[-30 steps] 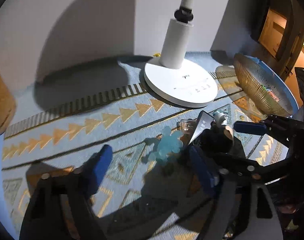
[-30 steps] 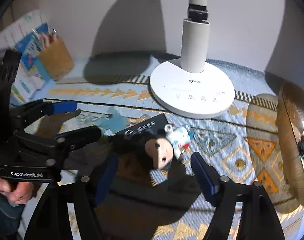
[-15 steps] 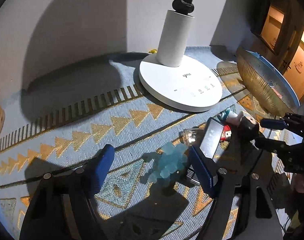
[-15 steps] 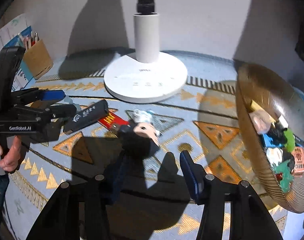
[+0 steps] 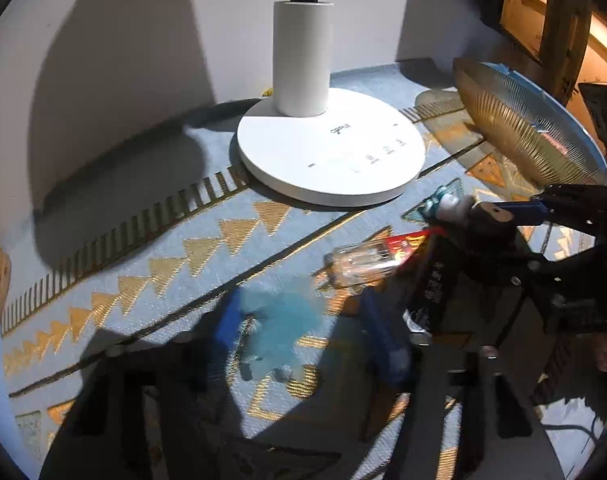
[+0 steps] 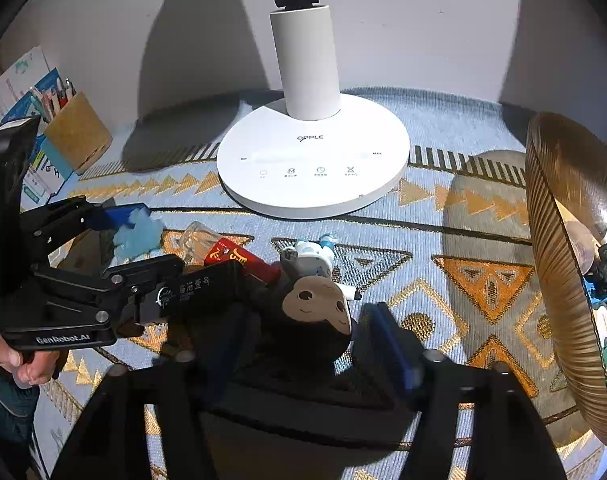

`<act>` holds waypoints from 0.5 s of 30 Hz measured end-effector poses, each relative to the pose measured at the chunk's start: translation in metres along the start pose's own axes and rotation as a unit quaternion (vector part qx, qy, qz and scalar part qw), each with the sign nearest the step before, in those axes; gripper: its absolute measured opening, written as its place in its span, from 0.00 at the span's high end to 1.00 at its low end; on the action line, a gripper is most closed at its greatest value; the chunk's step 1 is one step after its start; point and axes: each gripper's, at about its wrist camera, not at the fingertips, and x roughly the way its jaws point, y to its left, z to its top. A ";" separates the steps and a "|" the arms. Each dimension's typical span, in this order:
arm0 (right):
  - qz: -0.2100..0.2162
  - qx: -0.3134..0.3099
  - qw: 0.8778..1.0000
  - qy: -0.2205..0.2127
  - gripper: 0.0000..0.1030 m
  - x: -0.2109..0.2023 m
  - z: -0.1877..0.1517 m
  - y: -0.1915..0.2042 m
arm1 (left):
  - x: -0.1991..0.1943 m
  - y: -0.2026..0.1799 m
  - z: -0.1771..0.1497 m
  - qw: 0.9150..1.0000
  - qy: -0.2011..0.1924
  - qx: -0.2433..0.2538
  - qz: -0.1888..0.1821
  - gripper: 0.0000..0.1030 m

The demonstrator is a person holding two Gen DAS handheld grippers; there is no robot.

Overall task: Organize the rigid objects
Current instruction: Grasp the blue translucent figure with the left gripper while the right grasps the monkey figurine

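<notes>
A dark-haired doll figure lies on the patterned mat between the open fingers of my right gripper; it also shows in the left wrist view. A light blue crystal-like toy lies between the open fingers of my left gripper; it also shows in the right wrist view. A clear glass bottle, a red packet and a black box lie between the two grippers. I cannot tell whether either gripper touches its object.
A white lamp base stands behind the objects against the wall. A ribbed gold bowl holding several small toys stands at the right. A wooden pen holder and booklets stand at the far left.
My left gripper has moved forward so the blue toy sits between its fingers. My right gripper has swung back left and lowered around the doll.
</notes>
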 end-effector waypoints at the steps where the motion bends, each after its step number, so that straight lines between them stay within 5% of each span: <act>1: -0.001 0.002 1.000 -0.002 0.53 0.000 0.001 -0.001 | -0.002 0.002 0.000 1.000 -0.001 -0.007 -0.004 0.69; 2: -0.002 0.004 1.000 -0.003 0.56 -0.001 0.000 -0.002 | -0.002 0.003 0.000 1.000 -0.002 -0.010 -0.009 0.78; 9: 0.036 0.006 0.999 -0.003 0.56 -0.023 -0.013 -0.007 | -0.032 0.002 -0.018 0.999 -0.012 -0.037 -0.004 0.77; 15: 0.036 -0.040 0.999 -0.005 0.56 -0.068 -0.071 -0.003 | -0.076 -0.022 -0.054 0.997 -0.032 -0.072 -0.022 0.77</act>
